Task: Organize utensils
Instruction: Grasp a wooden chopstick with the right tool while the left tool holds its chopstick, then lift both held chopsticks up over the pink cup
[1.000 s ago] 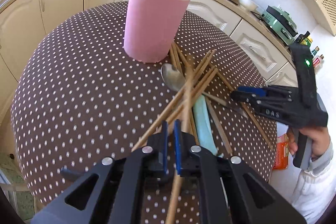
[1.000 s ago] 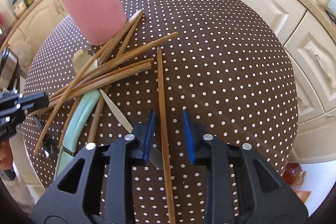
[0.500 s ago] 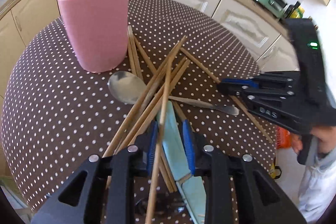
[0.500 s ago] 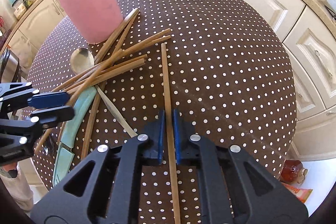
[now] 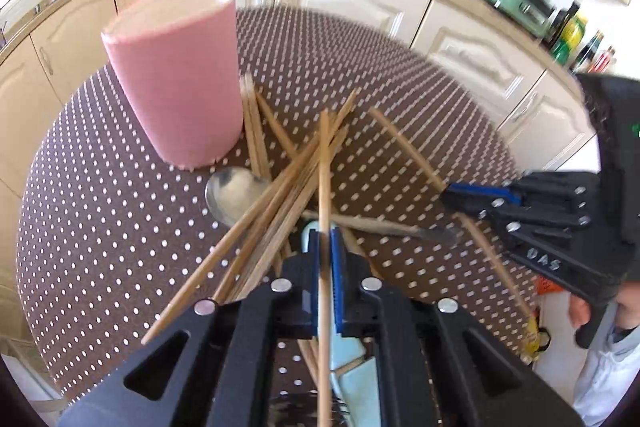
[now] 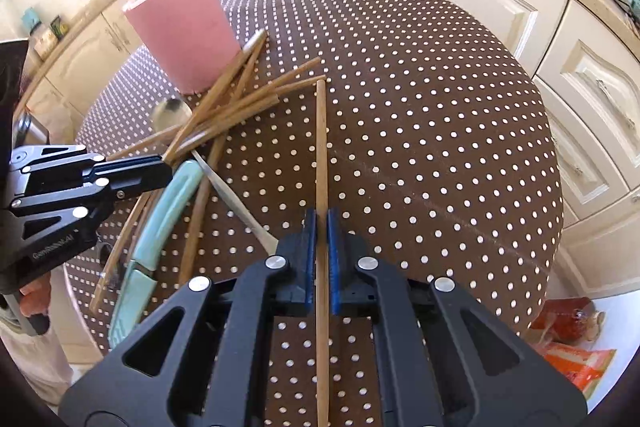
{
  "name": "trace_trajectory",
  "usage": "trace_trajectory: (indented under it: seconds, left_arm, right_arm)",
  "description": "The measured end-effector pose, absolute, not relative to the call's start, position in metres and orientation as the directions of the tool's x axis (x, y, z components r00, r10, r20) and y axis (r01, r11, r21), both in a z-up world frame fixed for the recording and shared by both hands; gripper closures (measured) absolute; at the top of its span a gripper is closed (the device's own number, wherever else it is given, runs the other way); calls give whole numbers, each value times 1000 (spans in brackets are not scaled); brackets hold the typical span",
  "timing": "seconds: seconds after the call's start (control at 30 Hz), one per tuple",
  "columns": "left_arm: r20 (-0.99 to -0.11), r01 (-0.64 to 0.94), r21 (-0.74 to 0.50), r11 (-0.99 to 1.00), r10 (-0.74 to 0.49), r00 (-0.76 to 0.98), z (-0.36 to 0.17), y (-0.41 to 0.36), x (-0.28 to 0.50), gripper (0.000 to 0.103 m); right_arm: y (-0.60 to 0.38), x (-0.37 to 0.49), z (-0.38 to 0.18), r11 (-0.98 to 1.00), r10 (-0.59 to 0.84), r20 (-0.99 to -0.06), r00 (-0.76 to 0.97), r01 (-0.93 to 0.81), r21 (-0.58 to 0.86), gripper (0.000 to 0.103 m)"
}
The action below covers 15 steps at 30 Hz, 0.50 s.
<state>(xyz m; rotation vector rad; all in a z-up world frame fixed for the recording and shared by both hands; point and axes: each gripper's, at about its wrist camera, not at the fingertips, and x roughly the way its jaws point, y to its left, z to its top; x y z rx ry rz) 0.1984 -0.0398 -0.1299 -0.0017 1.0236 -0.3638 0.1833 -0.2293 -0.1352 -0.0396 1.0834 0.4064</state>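
Right tool [image 5: 452, 193] body: white lettering "DAS". Left tool [image 6: 166, 167] body: white lettering, apparently "GenRobot.AI", small and partly blurred.

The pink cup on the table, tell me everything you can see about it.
The pink cup is a plain, matte cylinder with a pale inner rim and no handle. It stands upright on the dotted tablecloth, mouth up; its inside is hidden. Wooden chopsticks lie right against its base, a metal spoon just in front. Neither gripper touches it.

Black left gripper [image 5: 325, 259] and right gripper [image 6: 321, 247], blue pads, silver screws
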Motion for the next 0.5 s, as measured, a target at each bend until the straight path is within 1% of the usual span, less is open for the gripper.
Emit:
trace_trajectory:
  seconds: [0.2,0.27,0.4,0.5]
  left_arm:
    - [-745,298,-203,933,-345,571,-98,-30,175,98]
    - [-700,304,-216,928,-364,614,-85,-28,170,98]
    - [-642,294,-262,919,-393,658,-65,-21,167,98]
    - [-595,295,-273,916,-401,697,-46,-21,167,98]
  right_arm:
    - [-237,166,-112,915,363,-814,453,-338,220,97]
    - [-237,158,-99,907,395,-782,483,-343,246,97]
    - [-233,147,-72,888,449,-699,556,-362,283,97]
    - [-224,143,-53,872,485,-630,607,-388,298,97]
